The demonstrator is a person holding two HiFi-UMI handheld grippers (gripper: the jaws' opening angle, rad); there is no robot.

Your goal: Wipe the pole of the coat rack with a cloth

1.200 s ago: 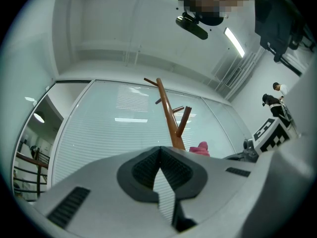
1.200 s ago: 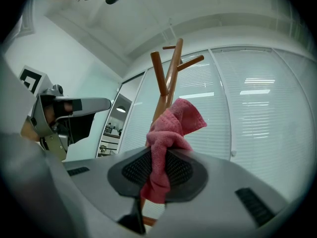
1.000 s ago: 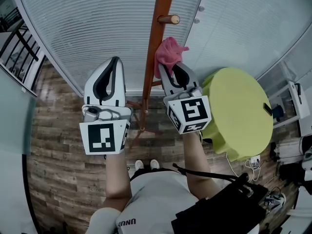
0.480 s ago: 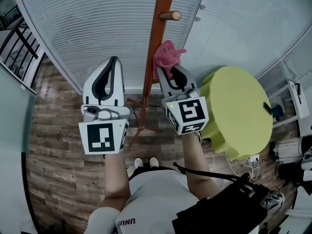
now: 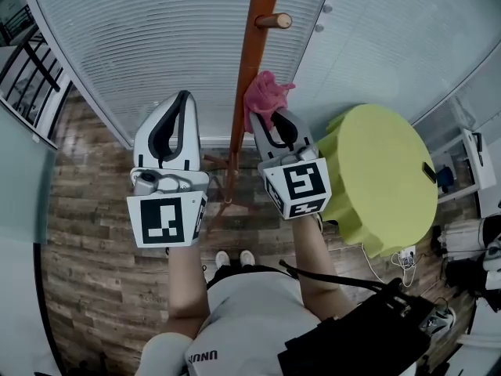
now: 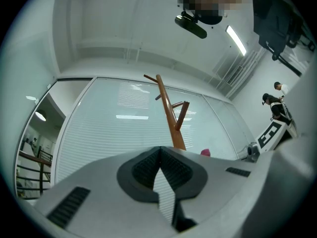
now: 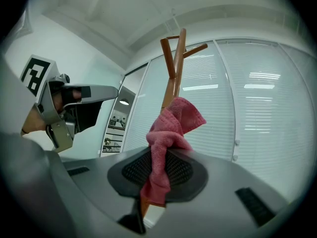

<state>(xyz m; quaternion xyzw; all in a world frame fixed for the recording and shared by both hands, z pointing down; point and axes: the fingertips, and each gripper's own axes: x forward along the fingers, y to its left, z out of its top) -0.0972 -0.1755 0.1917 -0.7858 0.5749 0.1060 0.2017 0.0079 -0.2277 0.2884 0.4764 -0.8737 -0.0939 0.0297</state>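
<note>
a wall of white slatted blinds (image 5: 156, 45) is seen behind everything, and a wood-plank floor (image 5: 94, 233) below it. a round yellow-green desk (image 5: 391, 186) is set on the floor at the right, near the right hand-held gripper. the coat rack is stood at the floor's edge, close to the blinds; its brown pole (image 5: 249, 69) is seen rising between the two hand-held grippers, with a short peg (image 5: 274, 21) sticking out to the right near the top.

the left hand-held gripper (image 5: 185, 96) is held left of the pole, apart from it, its jaws pressed together at the tips with nothing between them. the right hand-held gripper (image 5: 270, 120) is closed on a pink cloth (image 5: 264, 100), which is bunched against the pole's right side, below the peg. in the right gripper view the cloth (image 7: 168, 133) is seen pinched between the ribbed pads, in front of the pole (image 7: 172, 83).

black-and-white square markers are carried on both cubes. letters printed on the person's white shirt (image 5: 235, 327) are only partly seen and cannot be read whole.
</note>
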